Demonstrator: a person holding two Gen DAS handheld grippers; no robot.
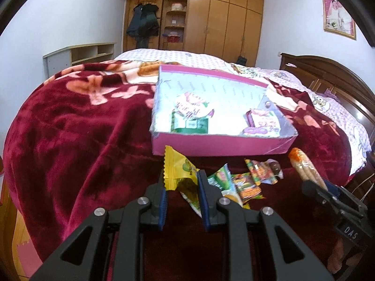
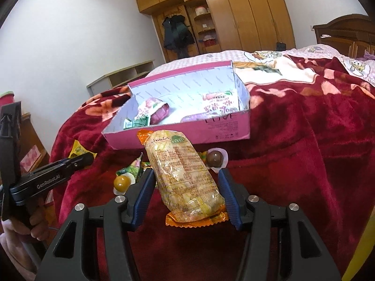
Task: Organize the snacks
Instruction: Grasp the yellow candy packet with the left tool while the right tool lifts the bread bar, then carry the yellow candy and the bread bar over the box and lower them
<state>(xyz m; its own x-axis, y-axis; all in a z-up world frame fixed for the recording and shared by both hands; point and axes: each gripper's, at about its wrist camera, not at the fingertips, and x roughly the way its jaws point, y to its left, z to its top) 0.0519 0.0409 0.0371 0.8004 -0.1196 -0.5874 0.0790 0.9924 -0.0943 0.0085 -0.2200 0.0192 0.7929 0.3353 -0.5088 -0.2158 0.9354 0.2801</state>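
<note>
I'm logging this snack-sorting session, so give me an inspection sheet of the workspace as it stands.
Surface: bed with a dark red floral blanket.
Job's things: open pink box on the blanket, a few snack packs already inside; loose small packets and two wrapped brown round snacks in front of it.
Clutter: nothing seen beyond the snacks.
Grippers: left tongs shut on a yellow packet; right tongs shut on a long clear-wrapped snack pack with orange ends, held off the blanket.
Cables: nothing seen.
Surroundings: wooden wardrobe, dark coats hanging, low shelf unit by the wall, wooden headboard, framed picture.
</note>
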